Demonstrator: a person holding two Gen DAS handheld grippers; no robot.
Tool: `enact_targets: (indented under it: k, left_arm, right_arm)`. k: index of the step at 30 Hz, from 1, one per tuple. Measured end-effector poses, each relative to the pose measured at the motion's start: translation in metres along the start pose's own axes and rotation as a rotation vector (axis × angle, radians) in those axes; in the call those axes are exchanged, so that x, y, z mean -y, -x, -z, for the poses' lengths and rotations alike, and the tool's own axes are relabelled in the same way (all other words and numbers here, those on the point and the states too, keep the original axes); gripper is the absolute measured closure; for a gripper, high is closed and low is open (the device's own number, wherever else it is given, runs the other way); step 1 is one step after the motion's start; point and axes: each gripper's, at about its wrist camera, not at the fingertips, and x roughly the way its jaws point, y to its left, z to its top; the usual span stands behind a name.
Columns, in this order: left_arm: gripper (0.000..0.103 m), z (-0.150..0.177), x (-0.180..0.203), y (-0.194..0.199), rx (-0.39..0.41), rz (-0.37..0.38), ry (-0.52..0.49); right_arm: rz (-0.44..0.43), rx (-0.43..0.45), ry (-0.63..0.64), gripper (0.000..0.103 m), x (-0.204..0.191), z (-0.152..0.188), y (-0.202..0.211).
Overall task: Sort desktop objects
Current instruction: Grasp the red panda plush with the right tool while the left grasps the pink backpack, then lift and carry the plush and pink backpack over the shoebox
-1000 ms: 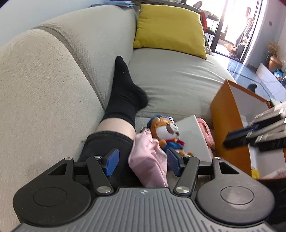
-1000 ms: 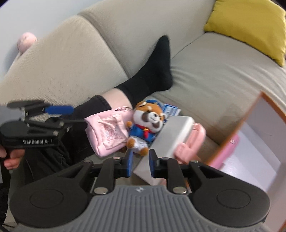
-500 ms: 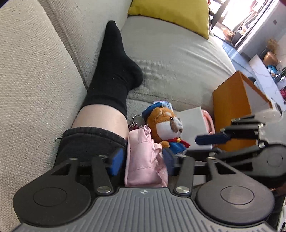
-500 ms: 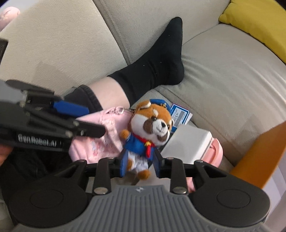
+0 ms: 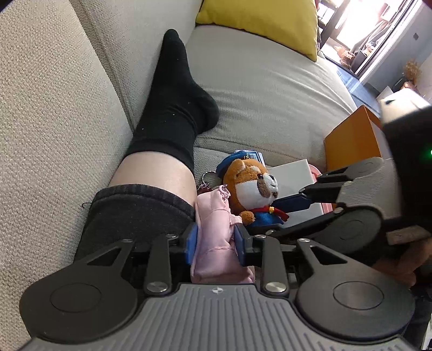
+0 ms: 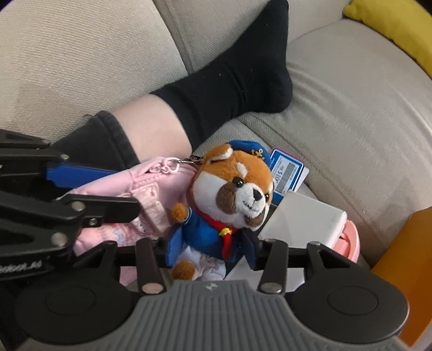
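Desktop objects lie in a small heap on the seat of a beige fabric sofa (image 5: 270,89), pressed against a person's bent leg in a black sock (image 5: 172,102). Only the left wrist view takes in the whole yellow cushion (image 5: 259,21) at the sofa's far end and the bright doorway beyond it; the right wrist view catches just a corner of that cushion.

An orange cardboard box (image 5: 348,140) stands at the heap's right edge. A white rectangular box (image 6: 305,221) lies next to it, resting on a pink plastic container (image 6: 349,237) whose rim shows more clearly in the right wrist view.

A pink fabric pouch (image 5: 216,243) lies against the leg. The left gripper (image 5: 216,243) has its blue fingers (image 5: 191,243) on either side of the pouch, closing on it, and the cloth bulges between them.

A brown-and-white plush dog in a blue sailor cap and red scarf (image 6: 232,194) sits upright just beside the pouch, clipped to it by a keyring. The right gripper (image 6: 209,248) straddles the plush's lower body with its jaws opening; whether its fingers (image 6: 172,243) press the toy I cannot tell.

A blue-and-white barcode tag (image 6: 287,172) behind the dog's cap is readable only from the right wrist.
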Motion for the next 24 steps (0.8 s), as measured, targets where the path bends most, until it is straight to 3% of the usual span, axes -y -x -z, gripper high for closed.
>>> enact_targets:
  k: [4, 9, 15, 20, 24]
  left_arm:
    - [0.066, 0.001, 0.002, 0.0, 0.006, 0.0, -0.011]
    - [0.062, 0.001, 0.004, 0.0, -0.001, 0.004, -0.021]
    - [0.055, 0.006, 0.01, 0.0, -0.014, 0.006, -0.06]
    - [0.068, 0.011, 0.022, -0.001, -0.026, -0.048, -0.15]
    - [0.076, 0.021, 0.028, 0.003, 0.026, -0.096, -0.127]
  right_arm:
    - [-0.018, -0.011, -0.041, 0.052, 0.006, -0.001, -0.008]
    - [-0.009, 0.01, -0.031, 0.061, 0.002, 0.002, -0.001]
    - [-0.048, 0.039, -0.056, 0.065, 0.007, 0.01, 0.018]
    - [-0.094, 0.095, -0.056, 0.067, 0.01, 0.022, 0.043]
    - [-0.129, 0.136, -0.089, 0.067, 0.014, 0.031, 0.061]
